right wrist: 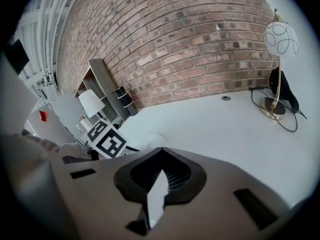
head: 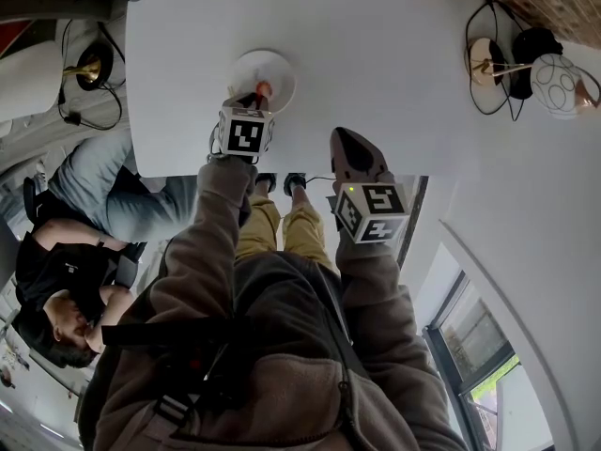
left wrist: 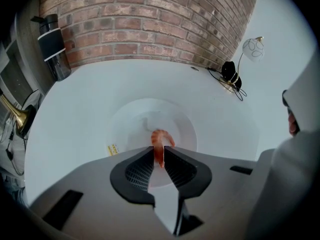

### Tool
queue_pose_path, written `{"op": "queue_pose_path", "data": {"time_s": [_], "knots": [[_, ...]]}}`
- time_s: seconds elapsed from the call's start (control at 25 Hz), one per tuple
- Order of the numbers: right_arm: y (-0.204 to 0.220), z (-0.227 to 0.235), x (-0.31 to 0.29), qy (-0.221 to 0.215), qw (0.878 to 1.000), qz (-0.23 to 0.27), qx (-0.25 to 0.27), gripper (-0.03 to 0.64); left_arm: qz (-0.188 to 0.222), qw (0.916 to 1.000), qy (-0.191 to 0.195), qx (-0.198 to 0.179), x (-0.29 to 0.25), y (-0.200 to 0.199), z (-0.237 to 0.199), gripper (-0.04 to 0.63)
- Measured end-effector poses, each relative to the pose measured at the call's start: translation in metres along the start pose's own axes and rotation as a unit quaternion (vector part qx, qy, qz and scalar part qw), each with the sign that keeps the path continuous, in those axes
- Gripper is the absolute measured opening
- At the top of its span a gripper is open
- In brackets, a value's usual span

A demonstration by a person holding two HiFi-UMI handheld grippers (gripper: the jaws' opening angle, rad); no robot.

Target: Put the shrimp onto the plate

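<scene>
Left gripper (left wrist: 159, 152) jaws pinch shrimp (left wrist: 161, 137), held over plate (left wrist: 125, 125).

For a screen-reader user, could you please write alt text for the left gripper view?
The left gripper, shut on an orange shrimp, holds it over a white plate on a white table. A brick wall, bottle and lamp stand behind.

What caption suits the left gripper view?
Left gripper holds a shrimp over the white plate on a white table.
</scene>
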State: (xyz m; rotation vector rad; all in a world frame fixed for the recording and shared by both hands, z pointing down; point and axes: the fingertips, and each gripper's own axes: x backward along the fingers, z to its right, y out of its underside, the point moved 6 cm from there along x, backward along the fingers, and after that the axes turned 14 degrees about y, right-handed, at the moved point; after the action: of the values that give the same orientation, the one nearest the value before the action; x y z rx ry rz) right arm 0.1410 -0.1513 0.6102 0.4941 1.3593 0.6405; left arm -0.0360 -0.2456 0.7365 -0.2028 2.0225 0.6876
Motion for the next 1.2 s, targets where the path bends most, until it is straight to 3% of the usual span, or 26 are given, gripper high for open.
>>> {"op": "queue_pose_path", "data": {"time_s": [0.4, 0.64, 0.92, 1.2], "knots": [[-0.002, 0.007, 0.012, 0.003, 1.000, 0.014, 0.000, 0.000, 0.013, 0.9998, -0.012, -0.007, 0.013, -0.002, 0.007, 0.055], [-0.016, 0.002, 0.034, -0.004, 0.999, 0.035, 0.001, 0.000, 0.098, 0.9947, -0.031, -0.012, 0.067, -0.012, 0.024, 0.055], [-0.065, -0.007, 0.062, -0.019, 0.994, 0.110, 0.011, 0.000, 0.211, 0.9758, -0.048, -0.029, 0.149, -0.056, 0.052, 0.054], [-0.122, -0.021, 0.123, -0.021, 0.979, 0.200, 0.010, 0.000, 0.323, 0.9427, -0.046, -0.070, 0.234, -0.085, 0.097, 0.054]]}}
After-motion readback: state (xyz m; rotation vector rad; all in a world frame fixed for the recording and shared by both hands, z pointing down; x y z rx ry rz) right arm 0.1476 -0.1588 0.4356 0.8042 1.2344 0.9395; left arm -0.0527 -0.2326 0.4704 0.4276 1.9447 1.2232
